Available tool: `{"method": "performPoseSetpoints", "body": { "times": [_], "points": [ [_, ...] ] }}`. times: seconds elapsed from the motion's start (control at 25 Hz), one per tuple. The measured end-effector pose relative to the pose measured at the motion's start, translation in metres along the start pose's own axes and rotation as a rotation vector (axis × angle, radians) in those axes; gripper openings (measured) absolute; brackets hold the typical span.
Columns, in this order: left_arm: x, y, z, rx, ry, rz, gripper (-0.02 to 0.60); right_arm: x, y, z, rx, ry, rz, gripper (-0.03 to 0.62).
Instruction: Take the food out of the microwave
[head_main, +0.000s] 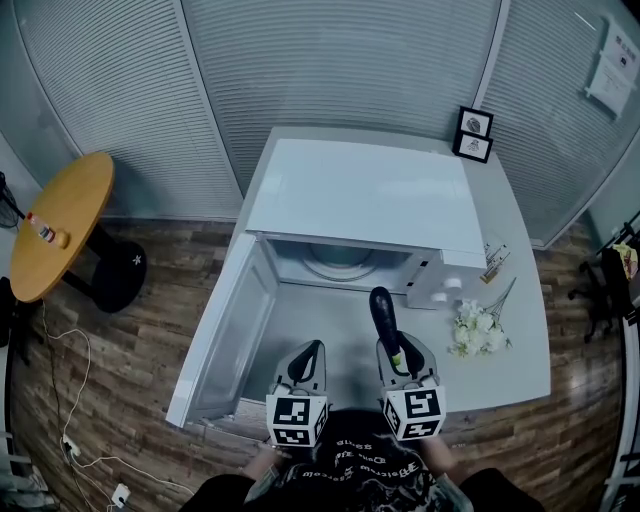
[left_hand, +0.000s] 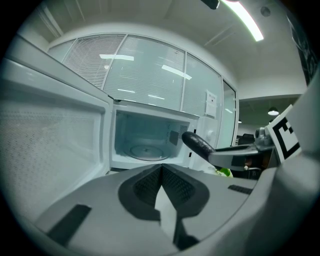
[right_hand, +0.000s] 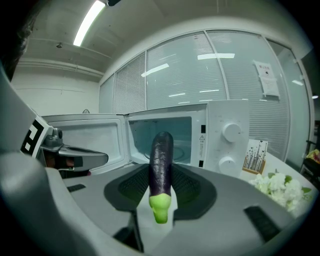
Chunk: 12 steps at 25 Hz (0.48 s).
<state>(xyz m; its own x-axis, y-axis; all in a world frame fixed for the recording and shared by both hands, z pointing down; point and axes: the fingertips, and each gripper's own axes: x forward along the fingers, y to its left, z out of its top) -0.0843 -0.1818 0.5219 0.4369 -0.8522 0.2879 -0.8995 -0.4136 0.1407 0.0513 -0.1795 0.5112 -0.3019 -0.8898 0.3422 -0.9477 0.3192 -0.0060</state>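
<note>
A white microwave stands on the grey table with its door swung open to the left. Only the glass turntable shows inside its cavity. In front of the opening my right gripper is shut on a dark purple eggplant. Its green stem end points back toward the camera. The eggplant sticks out ahead of the jaws toward the microwave. My left gripper hangs beside it, to the left, with the jaws together and nothing between them.
White flowers lie on the table right of the microwave, beside a small card holder. Two picture frames stand at the back corner. A round yellow table stands on the floor at the left, and cables trail below it.
</note>
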Motion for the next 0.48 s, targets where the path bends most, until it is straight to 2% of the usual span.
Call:
{"method": "performPoseSetpoints", "body": {
  "times": [0.48],
  "points": [
    [0.0004,0.001,-0.0008,0.003,0.002,0.007,0.008,0.0014,-0.0001,-0.001,-0.011,0.006,-0.003,0.14]
  ]
}}
